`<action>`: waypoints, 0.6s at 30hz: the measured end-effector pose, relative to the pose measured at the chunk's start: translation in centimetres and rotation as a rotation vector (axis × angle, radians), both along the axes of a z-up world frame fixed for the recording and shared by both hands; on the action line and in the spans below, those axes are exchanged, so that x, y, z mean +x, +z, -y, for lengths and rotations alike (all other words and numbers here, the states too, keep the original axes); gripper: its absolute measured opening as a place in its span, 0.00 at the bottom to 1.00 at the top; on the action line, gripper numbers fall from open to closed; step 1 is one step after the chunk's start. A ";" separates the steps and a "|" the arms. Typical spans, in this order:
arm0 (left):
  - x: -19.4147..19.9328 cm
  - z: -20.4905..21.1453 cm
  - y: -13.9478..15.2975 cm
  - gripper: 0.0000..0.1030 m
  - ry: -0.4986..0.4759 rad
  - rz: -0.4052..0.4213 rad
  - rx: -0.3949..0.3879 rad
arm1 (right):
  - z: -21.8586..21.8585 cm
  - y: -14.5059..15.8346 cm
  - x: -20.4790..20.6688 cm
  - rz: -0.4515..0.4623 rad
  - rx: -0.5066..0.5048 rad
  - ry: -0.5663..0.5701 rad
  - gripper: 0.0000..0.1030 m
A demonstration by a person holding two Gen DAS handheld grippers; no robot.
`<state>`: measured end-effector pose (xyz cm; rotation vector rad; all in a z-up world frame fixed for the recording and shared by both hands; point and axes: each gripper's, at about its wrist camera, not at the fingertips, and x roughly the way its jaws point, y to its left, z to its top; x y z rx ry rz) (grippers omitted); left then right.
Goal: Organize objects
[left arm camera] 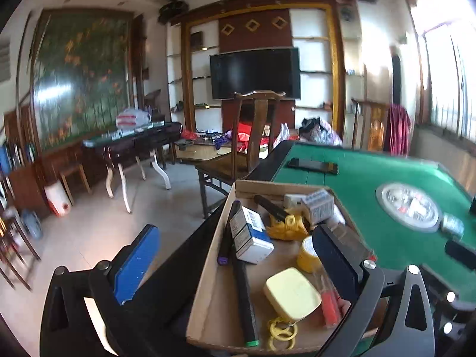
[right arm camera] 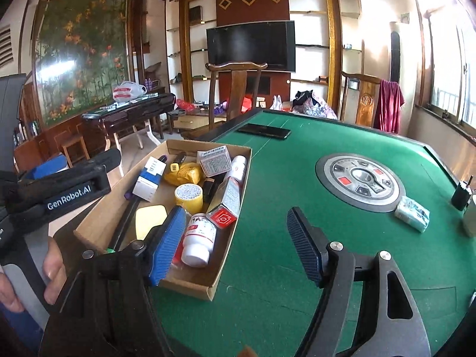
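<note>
A shallow cardboard box (right arm camera: pixel 98 223) sits at the left edge of the green table (right arm camera: pixel 297 267), full of small items: a white pill bottle (right arm camera: pixel 197 239), a yellow tape roll (right arm camera: pixel 189 197), a red-and-white carton (right arm camera: pixel 226 205), a blue-and-white carton (right arm camera: pixel 148 181), a pale yellow case (left arm camera: pixel 293 293) and black markers (left arm camera: pixel 245 297). My left gripper (left arm camera: pixel 235 255) is open, its jaws straddling the box's left wall. My right gripper (right arm camera: pixel 235 244) is open and empty, its left finger over the box, its right finger over the felt.
A black phone (right arm camera: pixel 264 131) lies at the table's far side. A round control panel (right arm camera: pixel 360 181) is set in the middle, with a wrapped tissue pack (right arm camera: pixel 412 212) beside it. A wooden chair (right arm camera: pixel 235 95) stands behind the table.
</note>
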<state>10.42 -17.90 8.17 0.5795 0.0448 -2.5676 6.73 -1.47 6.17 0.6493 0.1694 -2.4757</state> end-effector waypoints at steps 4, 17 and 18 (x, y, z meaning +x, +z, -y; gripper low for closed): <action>-0.4 -1.2 -0.1 0.99 -0.082 0.061 -0.071 | 0.2 0.0 0.0 0.003 -0.003 0.000 0.70; 0.4 0.2 -0.5 0.99 -0.086 0.029 -0.014 | 1.2 -0.1 1.0 -0.012 0.019 0.003 0.70; 0.4 0.1 -0.5 0.99 -0.086 0.028 -0.018 | 1.3 -0.1 1.0 -0.011 0.021 0.002 0.70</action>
